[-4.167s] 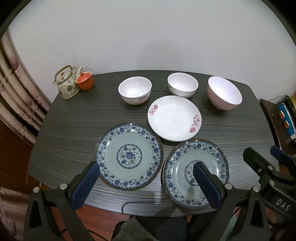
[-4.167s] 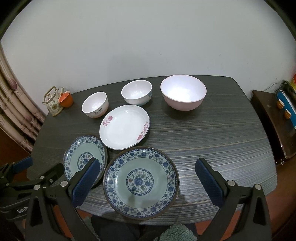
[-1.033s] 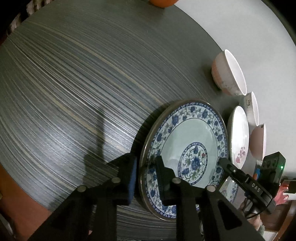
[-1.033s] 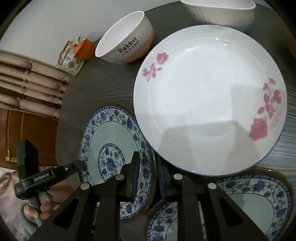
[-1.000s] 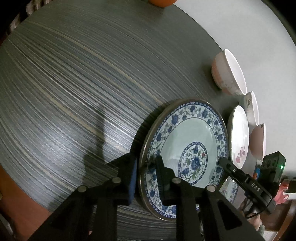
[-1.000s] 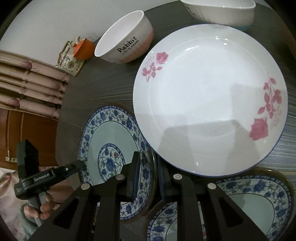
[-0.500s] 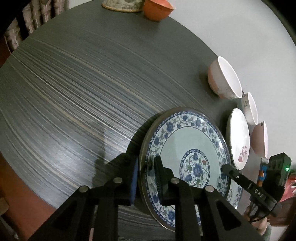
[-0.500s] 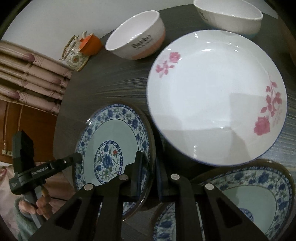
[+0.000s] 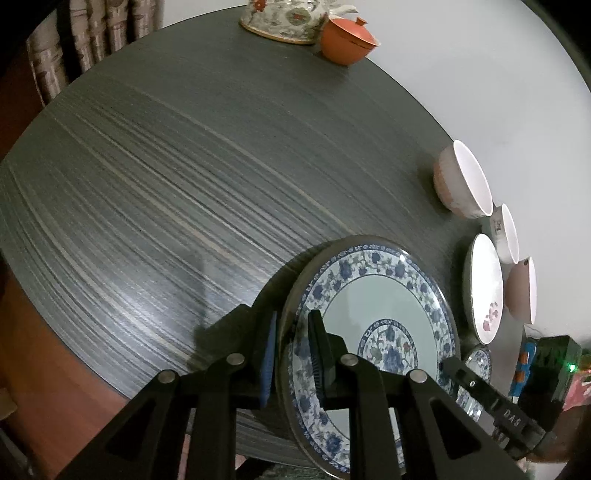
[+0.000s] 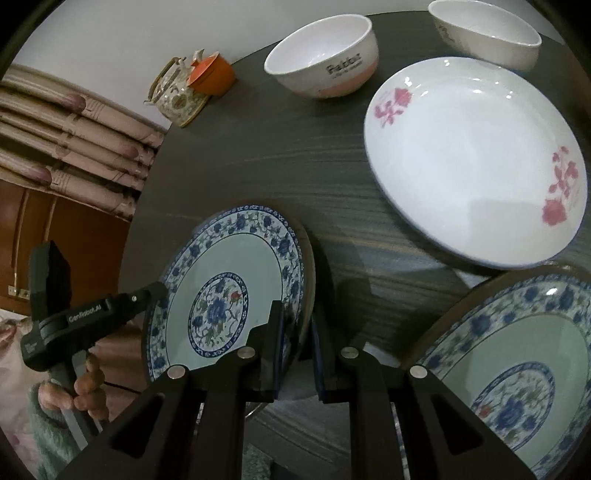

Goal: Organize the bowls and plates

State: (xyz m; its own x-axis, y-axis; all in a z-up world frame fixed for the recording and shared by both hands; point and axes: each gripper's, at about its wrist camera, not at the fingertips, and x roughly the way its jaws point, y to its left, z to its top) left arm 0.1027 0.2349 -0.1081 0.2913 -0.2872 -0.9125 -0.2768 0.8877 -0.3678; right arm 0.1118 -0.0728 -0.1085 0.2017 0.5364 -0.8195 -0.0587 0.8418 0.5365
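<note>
A blue floral plate (image 9: pixel 380 314) (image 10: pixel 229 288) hangs tilted just above the dark table (image 9: pixel 184 166). My left gripper (image 9: pixel 291 332) is shut on its near rim in the left wrist view. My right gripper (image 10: pixel 297 332) is shut on the opposite rim. Each gripper shows in the other's view: the right gripper (image 9: pixel 447 363) and the left gripper (image 10: pixel 155 291). A second blue floral plate (image 10: pixel 517 350) lies at lower right. Beyond it lies a white plate with pink flowers (image 10: pixel 472 158). The Rabbit bowl (image 10: pixel 321 59), a white bowl (image 10: pixel 484 33) and a pink bowl (image 9: pixel 524 291) stand behind.
A floral teapot (image 10: pixel 177 92) and an orange cup (image 10: pixel 212 75) stand at the table's far left corner. A person's hand (image 10: pixel 85 384) holds the left gripper's handle. Curtains (image 10: pixel 74 140) hang past the table's left edge. A wide bare stretch of table (image 9: pixel 166 184) lies left of the plates.
Both grippers have risen and drawn back with the blue floral plate held between them. The teapot and more of the table have come into view.
</note>
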